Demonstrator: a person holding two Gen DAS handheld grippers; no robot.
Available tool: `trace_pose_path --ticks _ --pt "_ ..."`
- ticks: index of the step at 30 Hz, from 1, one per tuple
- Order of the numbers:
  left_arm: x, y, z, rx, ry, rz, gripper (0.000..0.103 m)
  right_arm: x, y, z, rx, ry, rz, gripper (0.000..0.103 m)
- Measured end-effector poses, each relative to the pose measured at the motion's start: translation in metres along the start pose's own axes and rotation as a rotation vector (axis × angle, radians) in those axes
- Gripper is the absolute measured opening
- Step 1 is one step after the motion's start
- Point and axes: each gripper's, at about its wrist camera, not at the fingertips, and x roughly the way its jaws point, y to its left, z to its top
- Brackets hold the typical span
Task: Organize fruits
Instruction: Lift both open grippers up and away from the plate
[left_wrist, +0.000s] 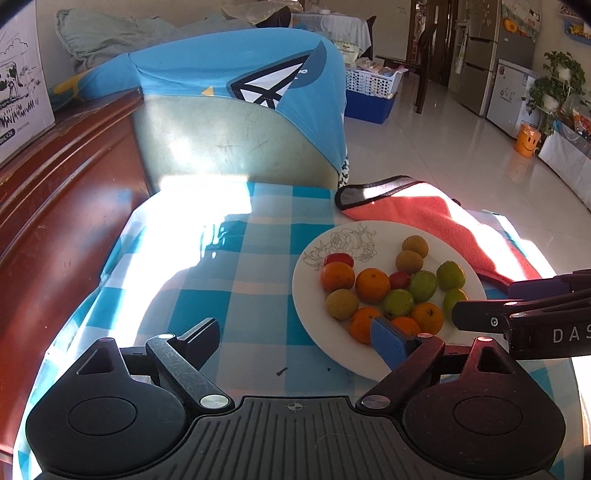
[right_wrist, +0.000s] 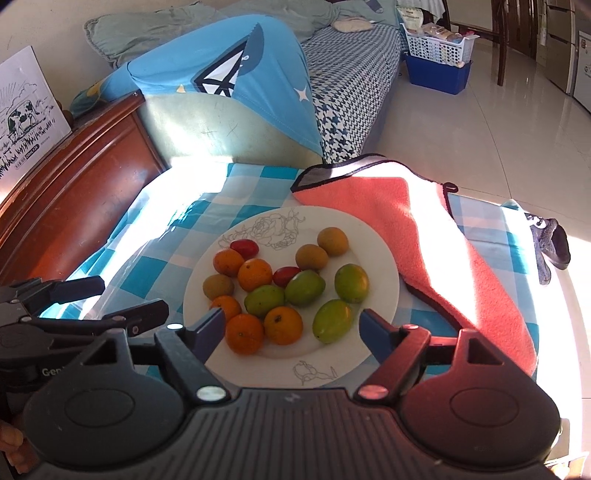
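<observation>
White plate (right_wrist: 373, 236) on blue-check cloth (right_wrist: 258, 177), piled w/ fruit: oranges (right_wrist: 255, 274), green fruits (right_wrist: 305, 287), brownish round ones (right_wrist: 311, 257), two small red ones (right_wrist: 244, 248). Right gripper (right_wrist: 291, 332) low over plate's near rim, jaws spread wide, straddling an orange (right_wrist: 283, 325) and a green fruit (right_wrist: 331, 320), gripping nothing. Left gripper (left_wrist: 295, 338) also wide apart, empty; left finger over cloth, right finger (left_wrist: 388, 341) over plate edge by oranges. Coral towel (right_wrist: 424, 236) just right of plate, edge tucked under rim area.

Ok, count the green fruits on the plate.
4, all on the plate, right half: one far right, one mid-plate, one left of it, one nearest the camera. None looks hidden.
</observation>
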Motion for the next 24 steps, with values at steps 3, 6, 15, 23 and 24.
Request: trace_pose_path --ticks 3,6,15,23,24 --pt "-0.002 -0.002 -0.003 0.002 0.018 0.016 0.093 -0.004 0.002 -0.005 -0.002 0.015 -0.044 0.084" --pt "-0.001 -0.005 -0.004 0.015 0.036 0.024 0.095 -0.007 0.003 -0.009 0.005 0.026 -0.061 0.085" --pt "0.009 -0.008 -0.008 0.026 0.091 0.060 0.095 0.001 0.009 -0.012 -0.027 0.068 -0.098 0.089" --pt "0.013 -0.009 -0.005 0.010 0.108 0.078 0.095 0.009 0.010 -0.010 -0.021 0.098 -0.144 0.091" --pt "0.014 -0.008 -0.004 0.007 0.111 0.080 0.095 0.010 0.009 -0.010 -0.019 0.100 -0.151 0.091"
